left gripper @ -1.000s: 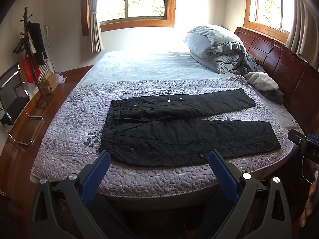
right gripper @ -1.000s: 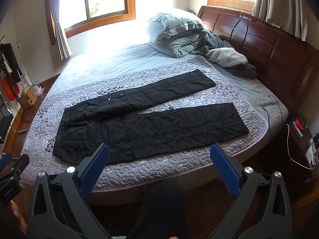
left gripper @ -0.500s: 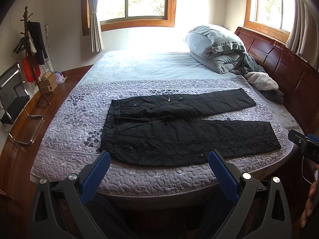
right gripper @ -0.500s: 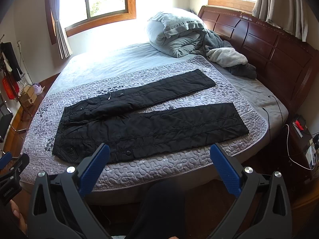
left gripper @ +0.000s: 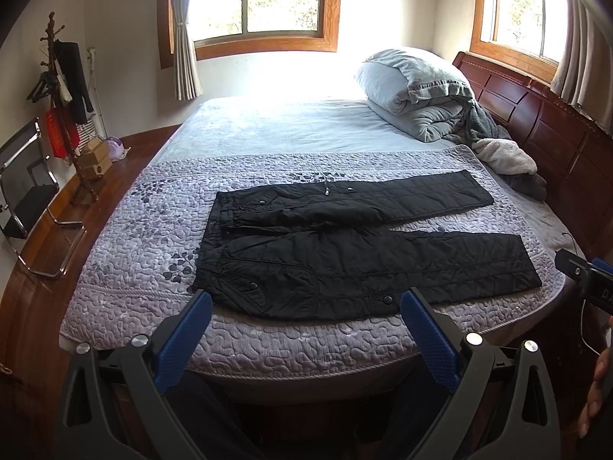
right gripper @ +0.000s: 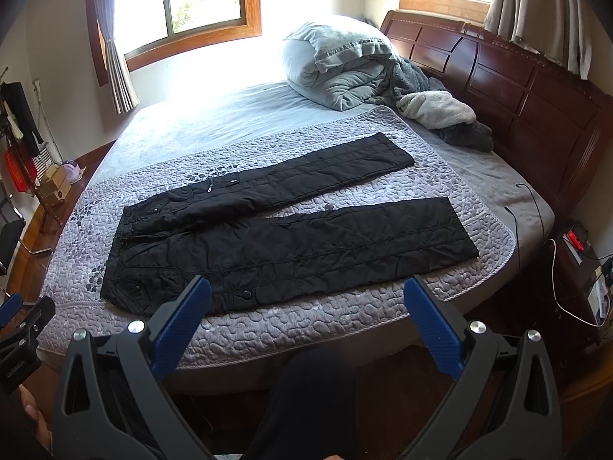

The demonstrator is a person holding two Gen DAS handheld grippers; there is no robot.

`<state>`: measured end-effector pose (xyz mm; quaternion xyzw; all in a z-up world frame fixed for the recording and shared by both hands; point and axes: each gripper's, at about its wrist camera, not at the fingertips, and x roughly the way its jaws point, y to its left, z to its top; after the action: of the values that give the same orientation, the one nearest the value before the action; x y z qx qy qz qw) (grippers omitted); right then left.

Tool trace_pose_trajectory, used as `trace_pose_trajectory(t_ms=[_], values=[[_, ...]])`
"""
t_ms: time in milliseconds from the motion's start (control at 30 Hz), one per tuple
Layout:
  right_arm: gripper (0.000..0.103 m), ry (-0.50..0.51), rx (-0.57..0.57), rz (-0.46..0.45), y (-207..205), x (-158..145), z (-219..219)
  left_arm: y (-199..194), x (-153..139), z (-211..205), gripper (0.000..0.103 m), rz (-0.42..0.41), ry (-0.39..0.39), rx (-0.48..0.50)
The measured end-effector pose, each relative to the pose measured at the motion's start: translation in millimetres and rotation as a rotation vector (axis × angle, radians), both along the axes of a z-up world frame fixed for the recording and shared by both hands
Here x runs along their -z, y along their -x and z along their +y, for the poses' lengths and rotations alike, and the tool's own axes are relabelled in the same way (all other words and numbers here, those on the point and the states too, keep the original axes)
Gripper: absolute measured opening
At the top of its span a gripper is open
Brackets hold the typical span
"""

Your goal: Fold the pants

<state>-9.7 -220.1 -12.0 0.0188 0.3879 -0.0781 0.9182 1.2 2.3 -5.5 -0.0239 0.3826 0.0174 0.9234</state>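
Black quilted pants [left gripper: 345,253] lie flat on the purple quilted bedspread [left gripper: 153,230], waist to the left, the two legs spread apart toward the right. They also show in the right wrist view [right gripper: 287,237]. My left gripper [left gripper: 302,318] is open and empty, held back from the bed's near edge, in front of the waist end. My right gripper [right gripper: 306,306] is open and empty, also short of the near edge, in front of the near leg.
A rolled grey duvet [left gripper: 417,92] and loose blankets [right gripper: 436,111] lie at the bed's far right by the wooden headboard [right gripper: 517,88]. A coat rack [left gripper: 65,107] and a chair [left gripper: 27,191] stand at the left. A nightstand with cables [right gripper: 578,264] is at the right.
Both grippers have drifted very slightly; the pants lie as before and both grippers stay open.
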Motion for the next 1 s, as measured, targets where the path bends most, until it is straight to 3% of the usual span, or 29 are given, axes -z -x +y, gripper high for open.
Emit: trace_pose_trajectory(t_ms=[833, 933, 1000], values=[[0.101, 0.003, -0.001, 0.005, -5.8, -1.0, 3.4, -3.4, 2.1, 2.2, 0.099, 0.007, 0.002, -0.001], [0.101, 0.015, -0.002, 0.009, -10.2, 3.9, 2.4, -11.0, 11.9, 7.6, 0.099, 0.037, 0.024, 0.017], [0.101, 0.027, -0.020, 0.016, -17.3, 9.8, 2.4, -21.1, 26.3, 16.8, 0.099, 0.087, 0.084, 0.055]])
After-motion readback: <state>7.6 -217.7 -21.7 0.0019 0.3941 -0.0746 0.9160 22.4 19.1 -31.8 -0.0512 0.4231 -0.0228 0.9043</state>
